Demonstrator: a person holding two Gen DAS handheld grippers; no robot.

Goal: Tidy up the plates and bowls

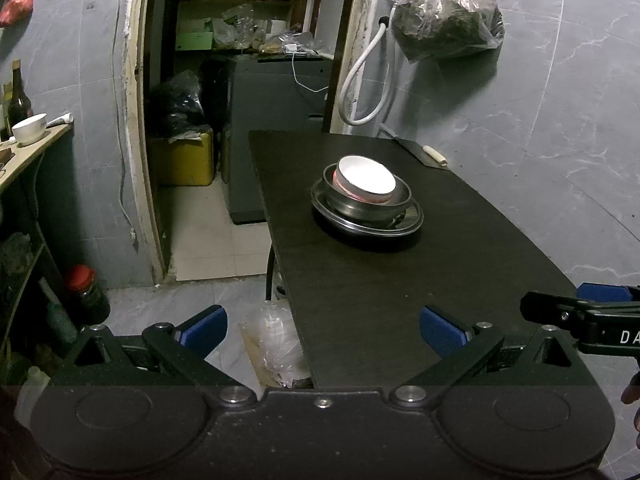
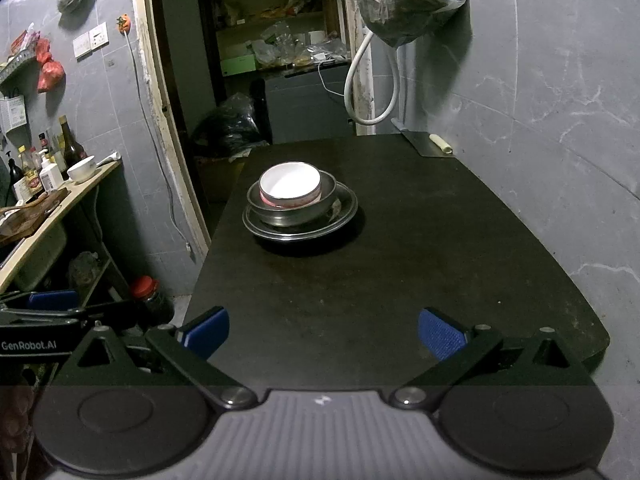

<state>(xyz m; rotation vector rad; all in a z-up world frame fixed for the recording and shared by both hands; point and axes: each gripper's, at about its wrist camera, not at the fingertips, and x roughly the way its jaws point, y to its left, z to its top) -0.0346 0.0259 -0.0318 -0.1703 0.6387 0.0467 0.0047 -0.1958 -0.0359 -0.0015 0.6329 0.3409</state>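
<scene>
My left tool (image 1: pixel 323 330) and my right tool (image 2: pixel 324 330) both hang over the near end of the dark surface (image 2: pixel 400 280), each with its blue pads spread wide and nothing between them. Each tool shows at the edge of the other's view, so they sit side by side, the left one partly out past the surface's left edge.

The task's things are stacked toward the far middle of the surface, well apart from both tools: a white bowl (image 2: pixel 290 184) with a reddish band sits tilted inside a steel bowl (image 2: pixel 296 204), and that sits on a steel plate (image 2: pixel 344 216). The plate may be two nested, but I cannot tell. A cleaver (image 2: pixel 430 144) lies at the far right corner, clear of the stack. Another white bowl (image 2: pixel 82 169) stands on the shelf to the left.

By my judgement the stack looks already nested largest to smallest, so what remains, if anything, is seating the white bowl level or bringing the shelf bowl over. To do that well I would come in low from the near side, pinch the white bowl's raised rim with one tool, and steady the steel bowl's rim with the other, since smooth steel on steel will likely slide. I'd close gently: glazed rims slip from pads easily.
</scene>
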